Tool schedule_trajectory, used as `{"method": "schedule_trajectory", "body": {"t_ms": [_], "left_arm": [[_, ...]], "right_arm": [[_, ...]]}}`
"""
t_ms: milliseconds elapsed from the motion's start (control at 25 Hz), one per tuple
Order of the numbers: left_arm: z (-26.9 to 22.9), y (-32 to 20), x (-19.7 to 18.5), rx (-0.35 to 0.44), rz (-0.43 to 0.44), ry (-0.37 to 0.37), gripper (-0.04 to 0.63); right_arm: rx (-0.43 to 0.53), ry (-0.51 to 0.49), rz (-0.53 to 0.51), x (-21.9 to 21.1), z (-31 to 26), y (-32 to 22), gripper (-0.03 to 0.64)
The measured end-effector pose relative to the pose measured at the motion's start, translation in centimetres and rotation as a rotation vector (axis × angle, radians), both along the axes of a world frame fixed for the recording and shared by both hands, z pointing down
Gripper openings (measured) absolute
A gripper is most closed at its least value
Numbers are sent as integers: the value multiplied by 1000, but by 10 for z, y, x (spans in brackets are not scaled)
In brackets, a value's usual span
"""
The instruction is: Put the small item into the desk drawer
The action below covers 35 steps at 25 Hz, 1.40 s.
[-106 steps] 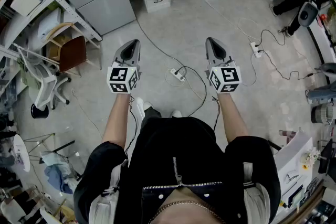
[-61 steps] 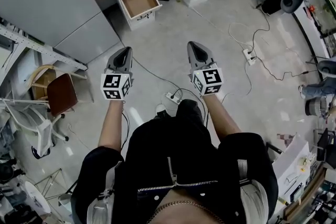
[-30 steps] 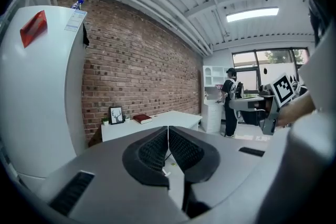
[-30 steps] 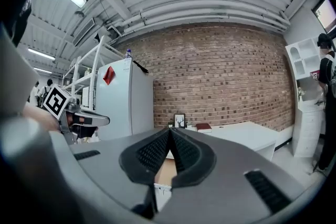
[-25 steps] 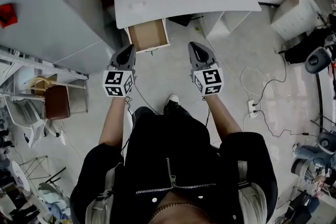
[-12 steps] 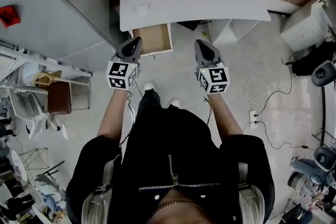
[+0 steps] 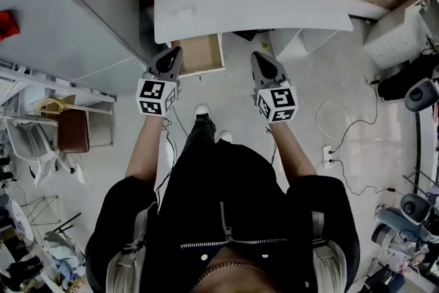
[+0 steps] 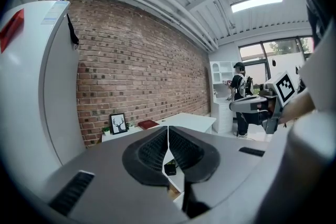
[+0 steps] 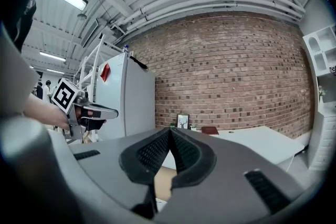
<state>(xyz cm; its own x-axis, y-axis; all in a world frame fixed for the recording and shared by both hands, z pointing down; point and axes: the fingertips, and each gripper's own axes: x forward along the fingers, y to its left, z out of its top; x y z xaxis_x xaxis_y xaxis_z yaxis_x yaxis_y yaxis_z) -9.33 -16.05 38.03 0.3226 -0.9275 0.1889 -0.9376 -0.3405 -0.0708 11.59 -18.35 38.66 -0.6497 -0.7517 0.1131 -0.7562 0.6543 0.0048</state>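
Head view: the drawer [image 7: 200,55] hangs open below the counter's [image 7: 274,0] left front edge. The left tongs [image 7: 173,55] hover before the counter, beside that drawer. The right tongs [image 7: 259,60] are before the counter's middle. Both are clenched, tips meeting. Whether either pinches the small item I cannot tell.

Bright ceiling strip light [image 8: 257,2]; soft shadows; fisheye-bent edges; corners seemingly vignetted.
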Motion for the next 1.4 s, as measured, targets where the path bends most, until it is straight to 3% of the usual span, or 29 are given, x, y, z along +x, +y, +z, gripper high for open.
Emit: {"method": "schedule_trajectory", "body": {"t_ms": [600,640,760,1400], "left_arm": [[49,-38,-26,-117,92,-103,25],[54,-43,-28,-130,102,-117,35],[68,-62,-32,-172,142,-148,209],[126,-155,-72,-273,264,-363,225]], "right_arm": [[-113,26,4,-40,37,-26,8],[-119,26,6,-43,39,-29,8],[-139,27,13,-49,46,-41,8],[-252,55,70,-68,84,-89,8]]}}
